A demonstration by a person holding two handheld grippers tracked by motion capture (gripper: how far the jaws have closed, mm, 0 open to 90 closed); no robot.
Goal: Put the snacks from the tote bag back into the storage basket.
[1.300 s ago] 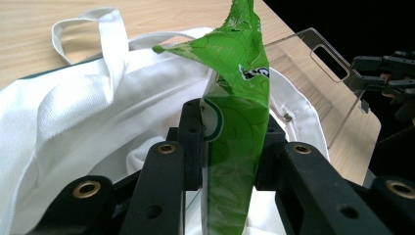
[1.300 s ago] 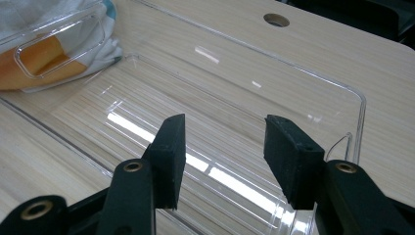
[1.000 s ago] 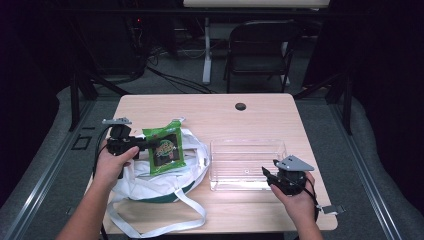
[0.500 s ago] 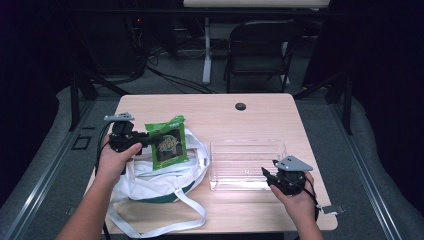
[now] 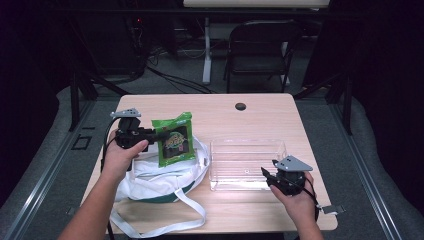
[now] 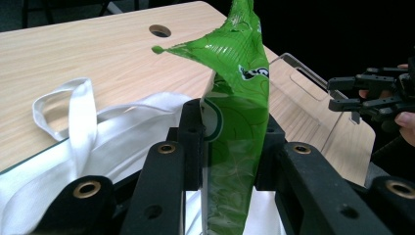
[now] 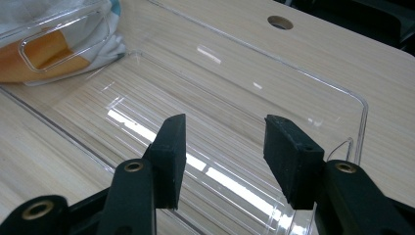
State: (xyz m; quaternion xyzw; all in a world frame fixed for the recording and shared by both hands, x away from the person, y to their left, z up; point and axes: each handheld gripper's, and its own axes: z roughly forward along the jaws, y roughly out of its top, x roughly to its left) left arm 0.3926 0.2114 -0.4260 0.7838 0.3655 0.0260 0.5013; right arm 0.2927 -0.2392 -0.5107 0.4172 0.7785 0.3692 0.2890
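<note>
While my left gripper (image 6: 230, 147) pinches the green snack bag (image 5: 173, 139) above the white tote (image 5: 160, 172), my right gripper (image 7: 222, 147) sits wide open at the clear bin (image 5: 247, 162).

Left claw (image 5: 159, 135) clamped, right claw (image 5: 266, 175) agape.

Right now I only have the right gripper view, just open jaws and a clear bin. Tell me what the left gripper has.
Observer: The left gripper is shut on a green snack packet, gripping it by one edge.
Operator: Say where that packet is against the bin.
Observer: It is held above the white bag, to the left of the clear bin, not over it.
Operator: Now place my own gripper on the table.
Observer: In the high view, the right gripper is at the bin's near right corner.
</note>
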